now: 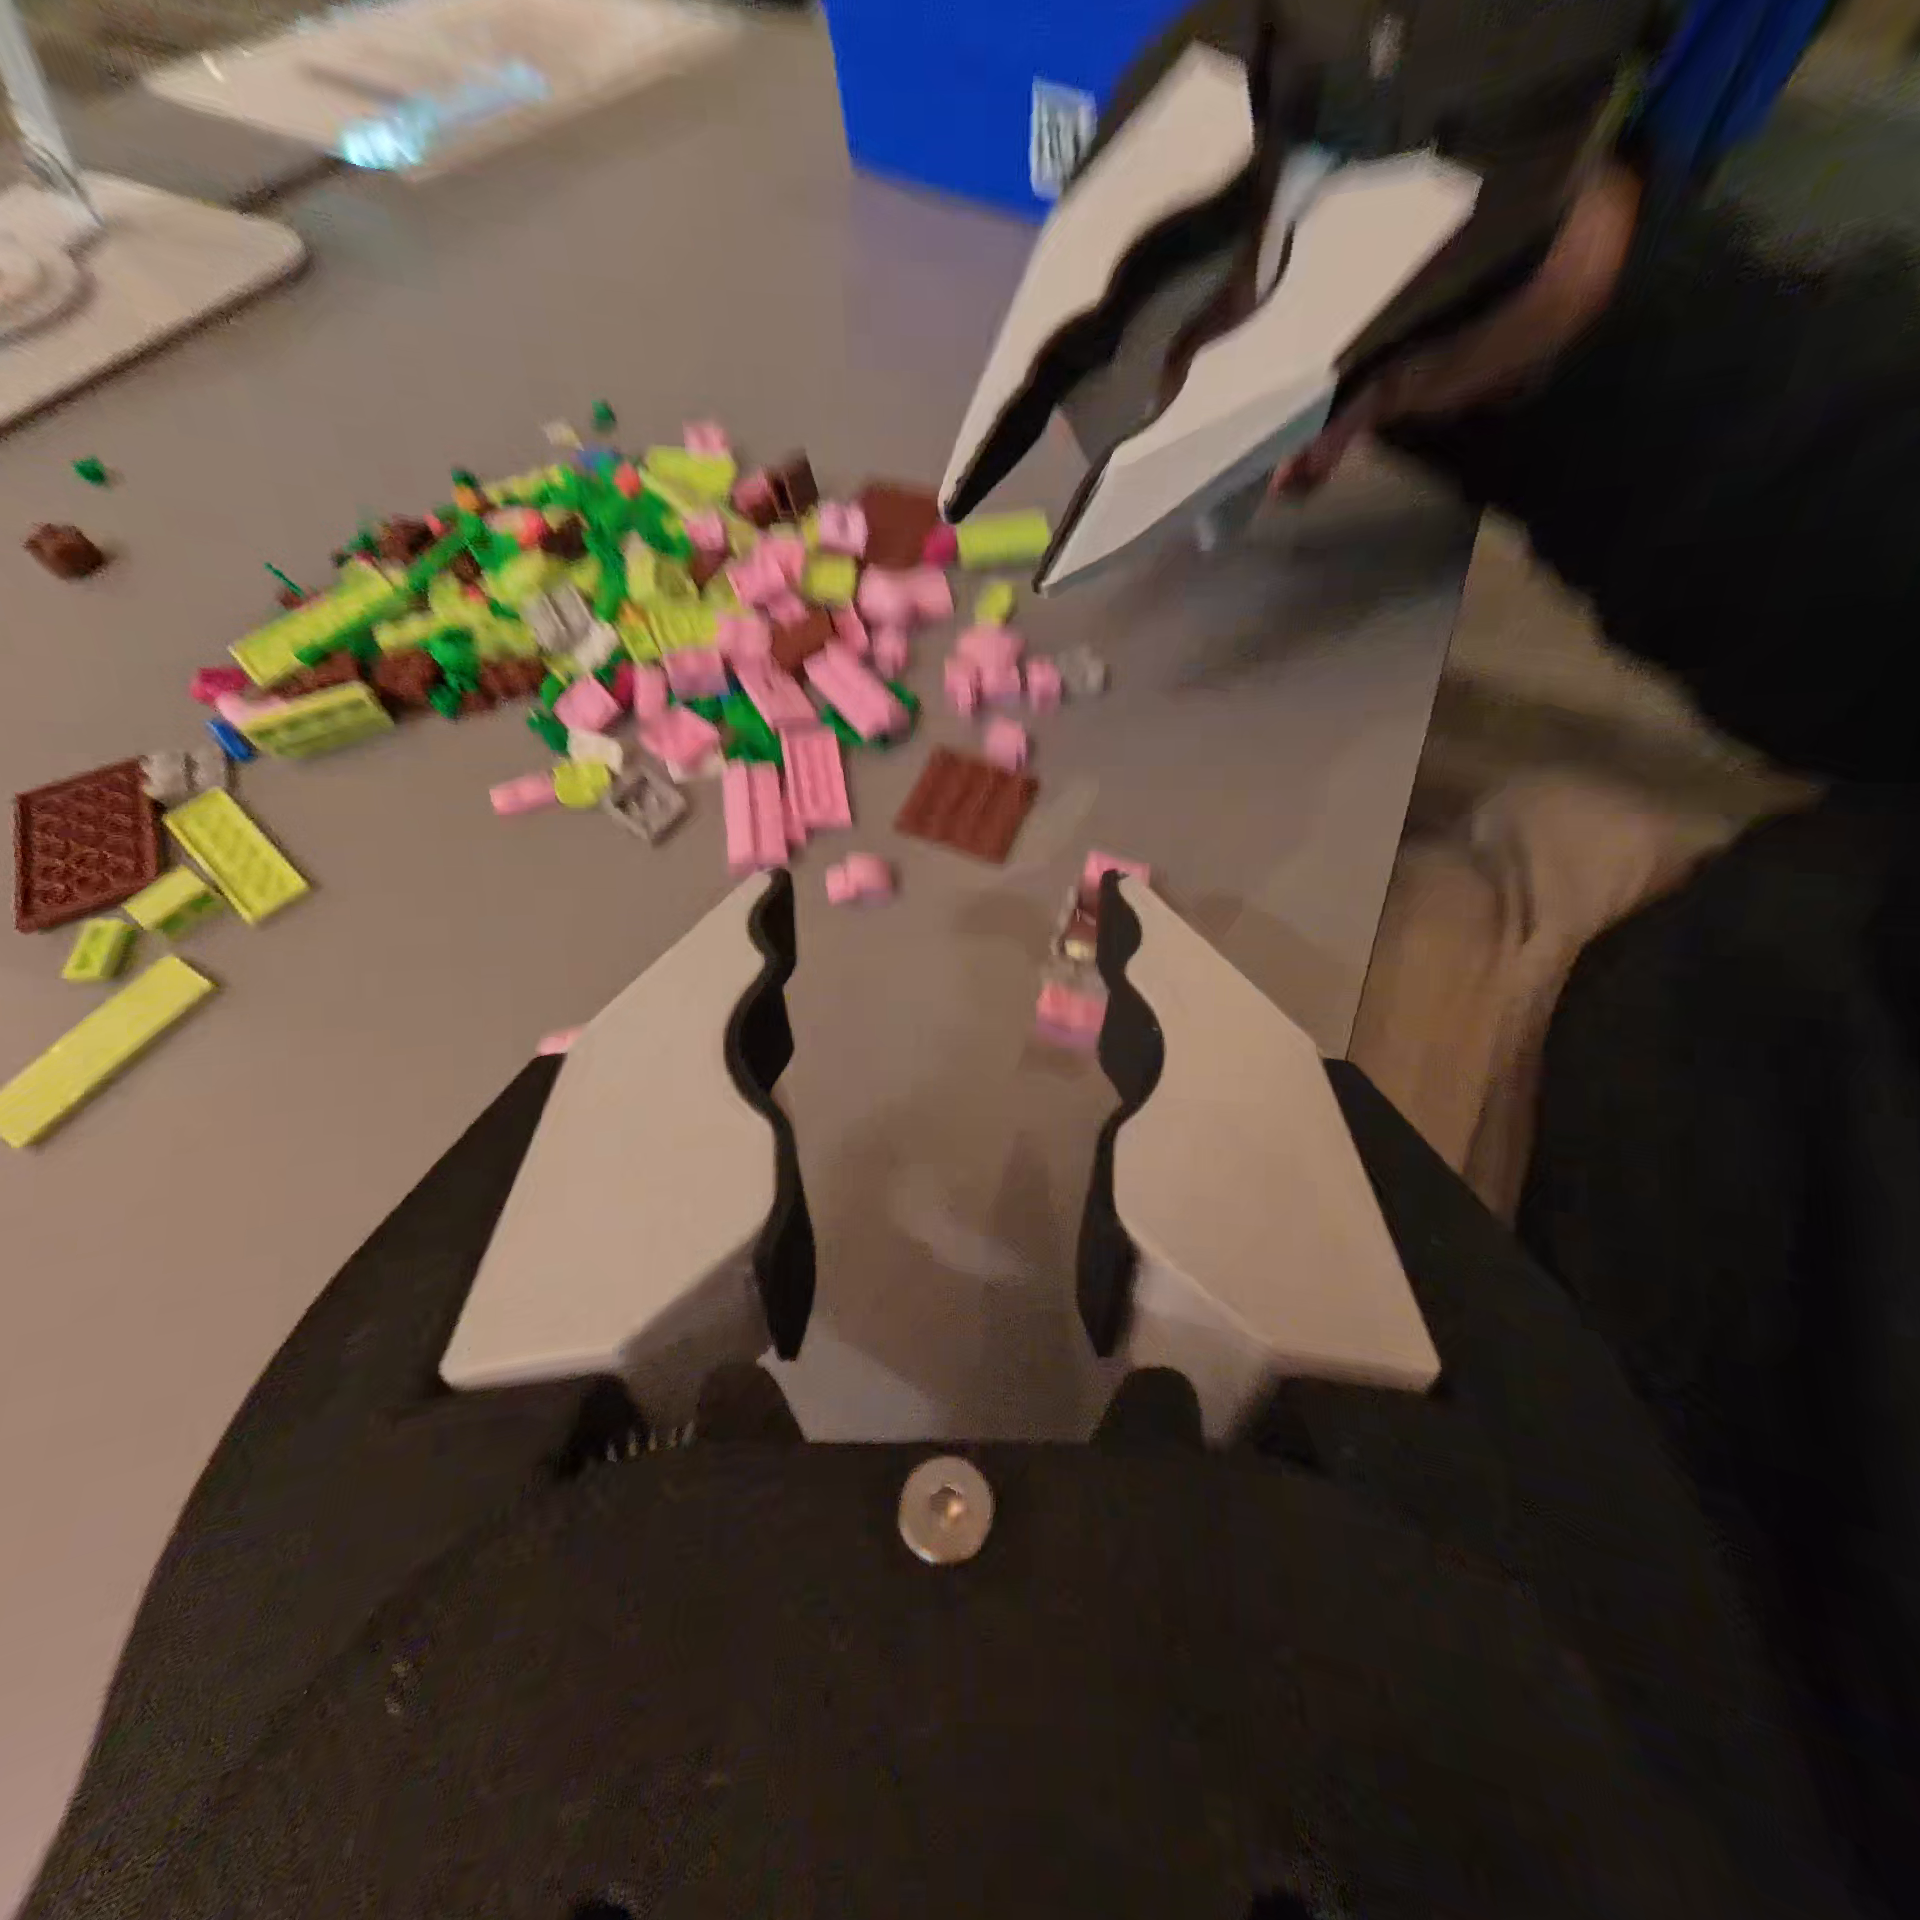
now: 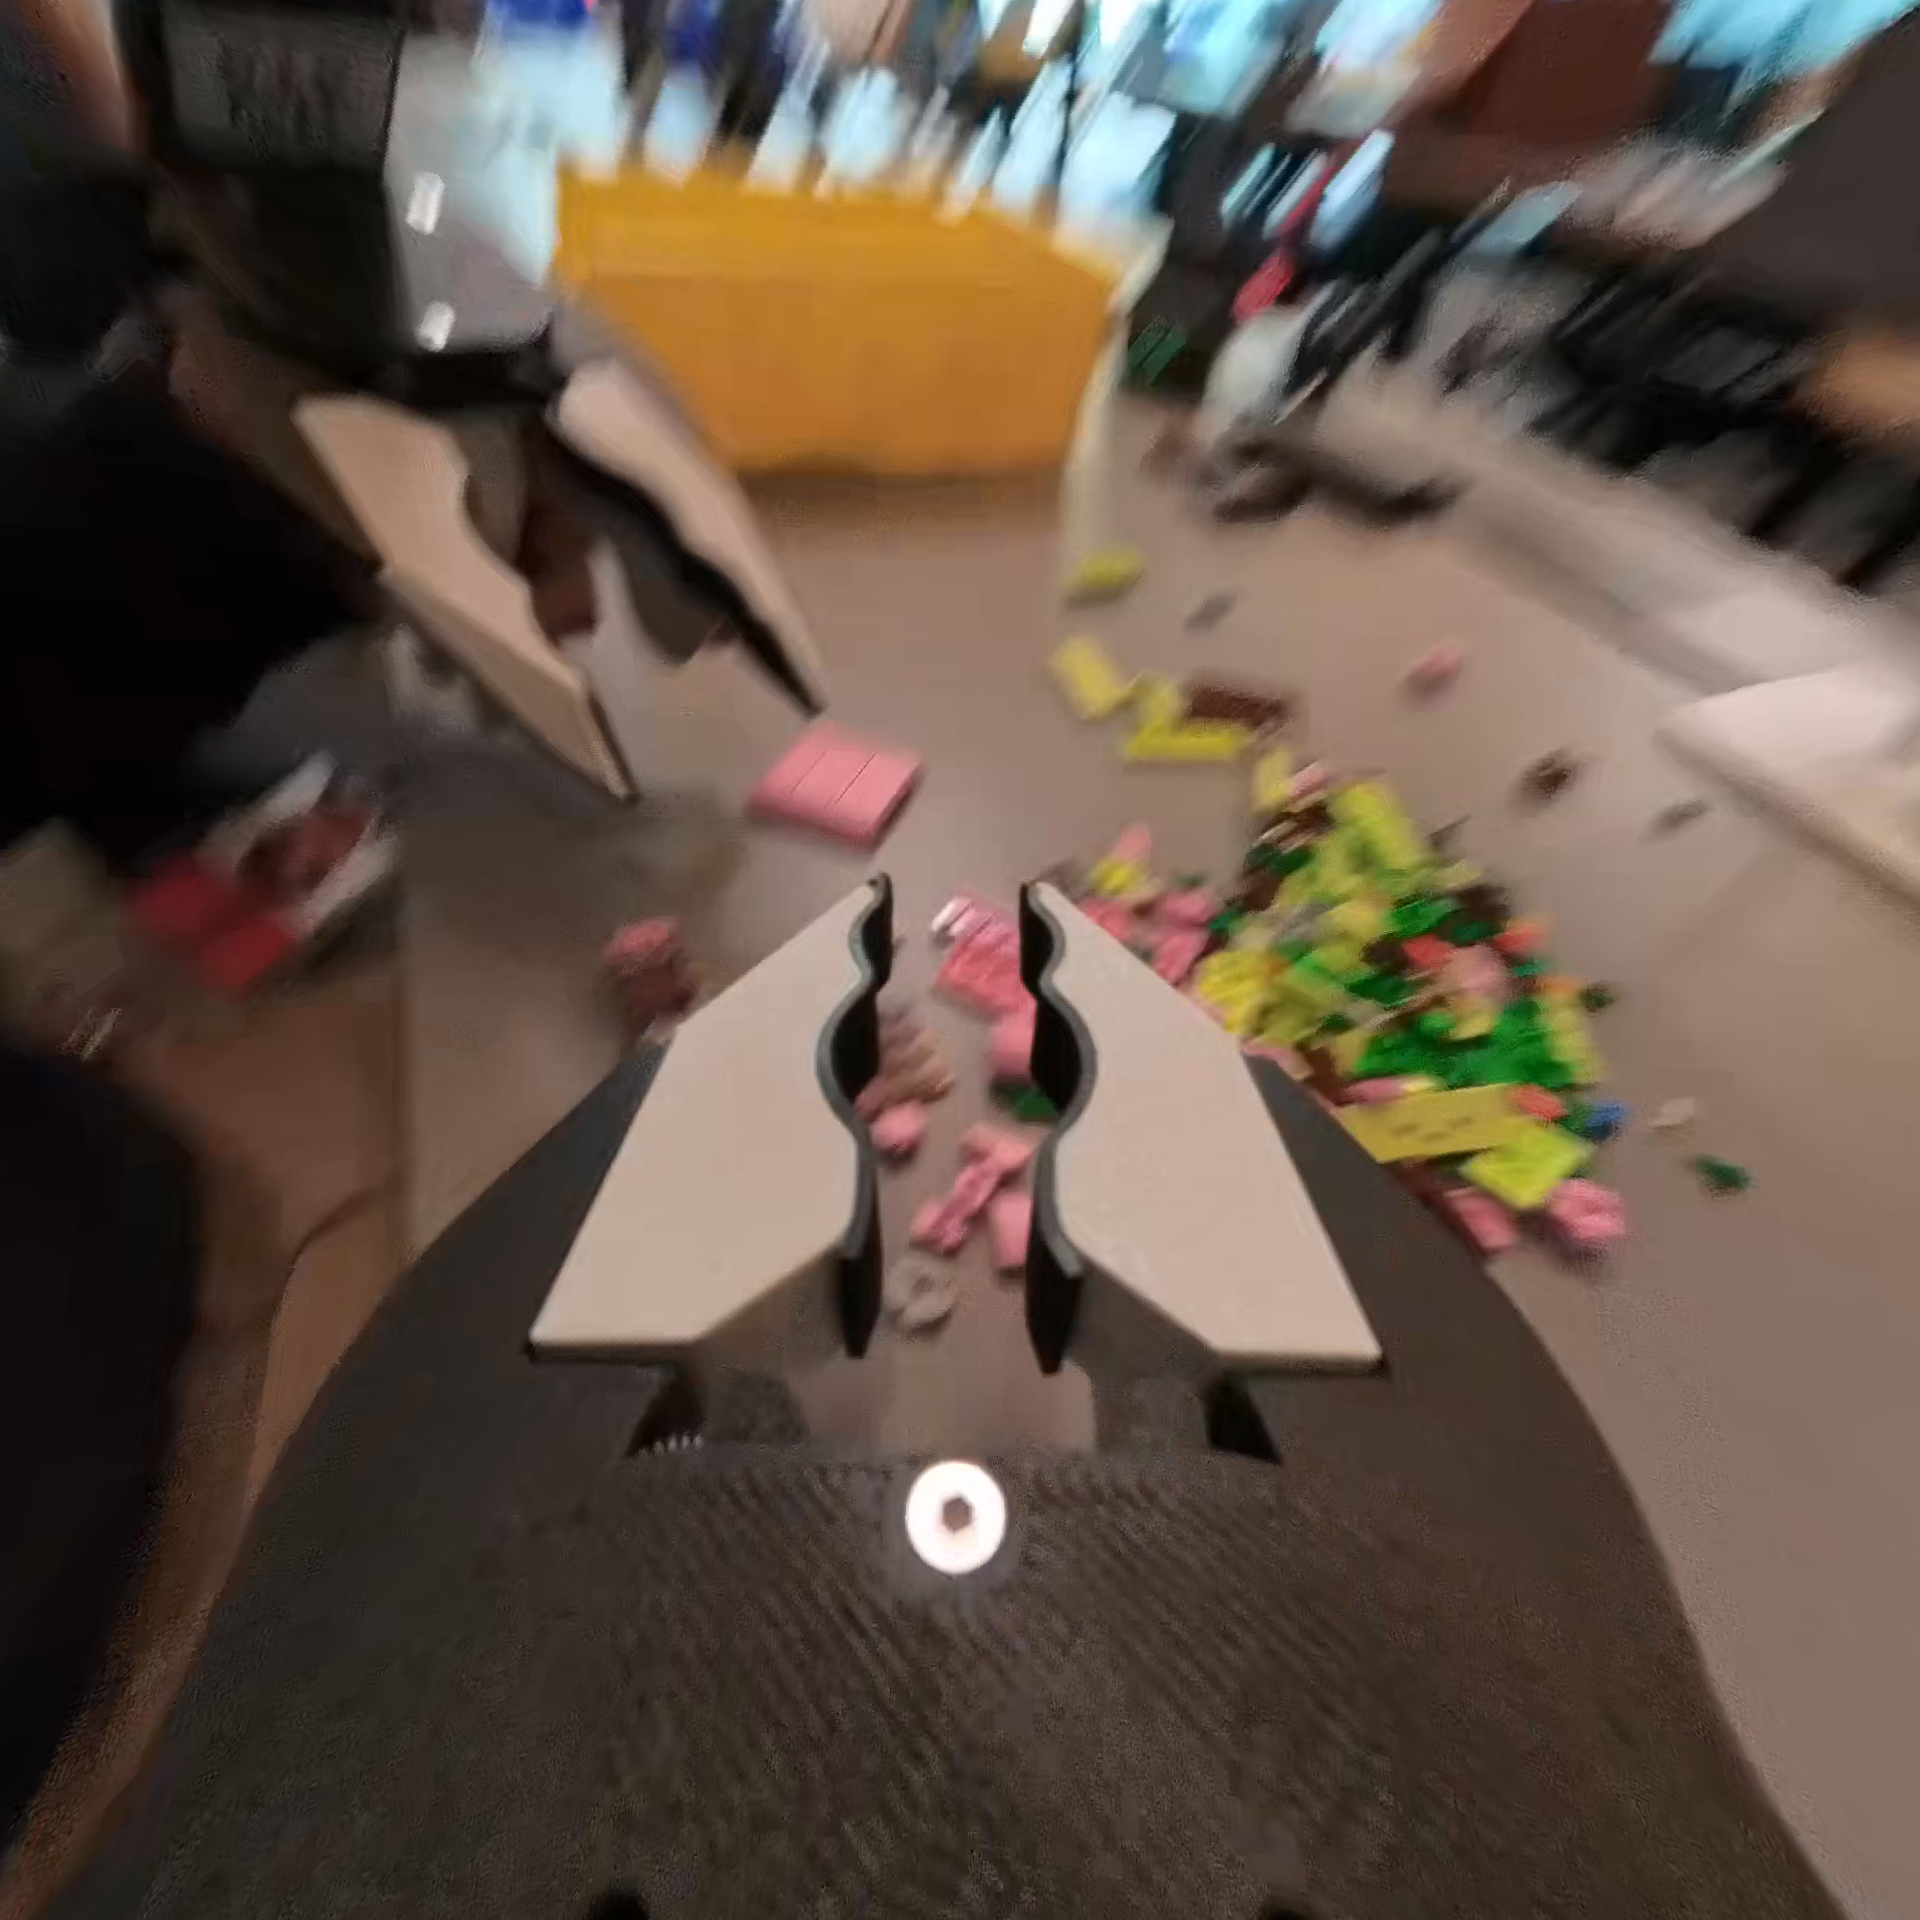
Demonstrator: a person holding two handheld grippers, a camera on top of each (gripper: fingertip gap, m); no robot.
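Note:
A heap of small toy bricks [image 1: 623, 623], pink, lime, green and brown, lies on a grey table [image 1: 520, 1143]. My left gripper [image 1: 945, 888] is open and empty, low over the table just short of the heap. A small pink and white brick piece [image 1: 1075, 966] lies beside its right finger. My right gripper [image 1: 1003, 545] hovers at the heap's far right edge next to a lime brick [image 1: 1003, 535]. In the right wrist view, my right gripper [image 2: 956, 894] is open over pink bricks [image 2: 982, 966]. The left gripper [image 2: 717, 748] is open near a pink plate [image 2: 836, 784].
Brown plates [image 1: 966, 805] [image 1: 83, 842] and lime plates [image 1: 104, 1049] lie loose around the heap. A blue bin [image 1: 935, 104] stands at the back. A yellow bin [image 2: 831, 332] shows in the right wrist view. The table edge [image 1: 1423, 727] runs on the right. Both views are blurred. Left tips to right tips: about 9 centimetres.

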